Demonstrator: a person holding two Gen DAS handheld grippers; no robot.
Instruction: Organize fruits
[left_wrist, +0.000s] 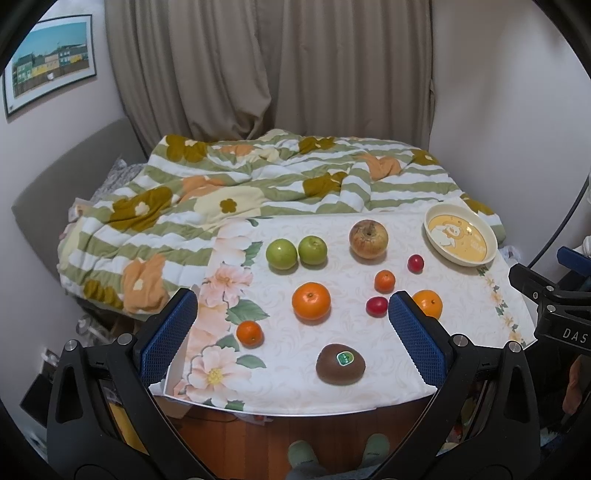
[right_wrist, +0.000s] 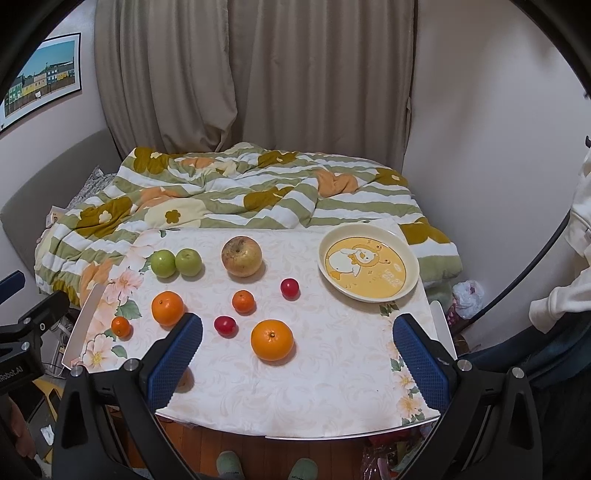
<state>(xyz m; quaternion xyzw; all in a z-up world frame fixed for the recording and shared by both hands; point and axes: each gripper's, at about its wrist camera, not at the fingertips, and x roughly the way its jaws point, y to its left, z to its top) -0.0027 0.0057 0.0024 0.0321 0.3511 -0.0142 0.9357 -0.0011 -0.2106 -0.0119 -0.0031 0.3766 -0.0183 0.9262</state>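
The fruits lie scattered on the worktop (left_wrist: 332, 391), which wears a white cloth with pink flowers along its edges. Two green apples (left_wrist: 281, 253) sit side by side, touching, at the far left; a larger, blotchy yellow-red apple (left_wrist: 368, 239) stands to their right. Nearer the middle are a big orange (left_wrist: 311, 301), a small mandarin (left_wrist: 384, 281) and two red cherry tomatoes (left_wrist: 415, 263) — one far, one near. Another small mandarin (left_wrist: 250, 333) lies at the left by the flower print, a second big orange (right_wrist: 272, 339) toward the right, and a brown kiwi (left_wrist: 340, 363) with a green sticker at the near edge. The yellow plate (right_wrist: 410, 258), printed with a cartoon duck, holds no fruit and sits at the far right corner.

The left tool (left_wrist: 291, 325) hangs above the near edge, its blue pads spread wide — nothing between them. The right tool (right_wrist: 297, 343) is likewise wide apart and touches nothing.
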